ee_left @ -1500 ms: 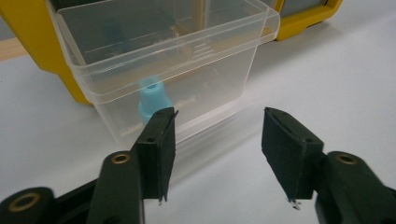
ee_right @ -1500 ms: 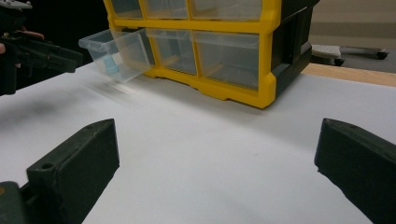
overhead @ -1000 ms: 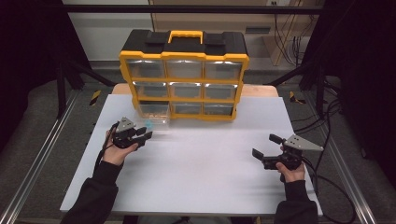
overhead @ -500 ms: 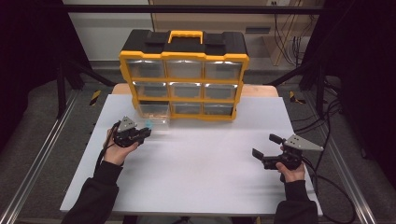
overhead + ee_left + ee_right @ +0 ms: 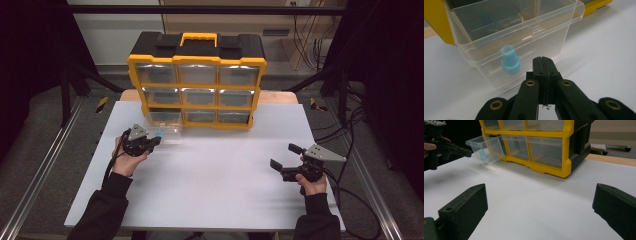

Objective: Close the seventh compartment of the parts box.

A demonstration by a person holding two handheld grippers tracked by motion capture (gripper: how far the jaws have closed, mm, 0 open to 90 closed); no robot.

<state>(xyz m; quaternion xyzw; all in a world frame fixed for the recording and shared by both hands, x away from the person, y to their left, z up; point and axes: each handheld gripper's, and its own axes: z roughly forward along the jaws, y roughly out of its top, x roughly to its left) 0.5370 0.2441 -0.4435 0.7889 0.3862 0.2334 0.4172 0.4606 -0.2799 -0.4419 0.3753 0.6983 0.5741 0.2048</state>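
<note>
A yellow and black drawer cabinet point(image 5: 197, 80) stands at the back of the white table point(image 5: 210, 185). Its bottom left clear drawer point(image 5: 167, 122) is pulled out, and a small blue piece point(image 5: 509, 61) lies inside against the front wall. My left gripper point(image 5: 156, 140) points at that drawer front from just short of it; its jaws have just been closing and now meet with nothing between them point(image 5: 543, 61). My right gripper point(image 5: 284, 155) rests low at the table's right side, jaws wide apart point(image 5: 540, 195) and empty, facing the cabinet.
The other clear drawers point(image 5: 544, 143) of the cabinet are pushed in. Bare white tabletop lies between the two grippers. Metal frame rails point(image 5: 45, 170) run along both sides of the table, and cables point(image 5: 345, 200) trail off at the right.
The left gripper's jaws have come together in front of the drawer. Both hands have kept their places.
</note>
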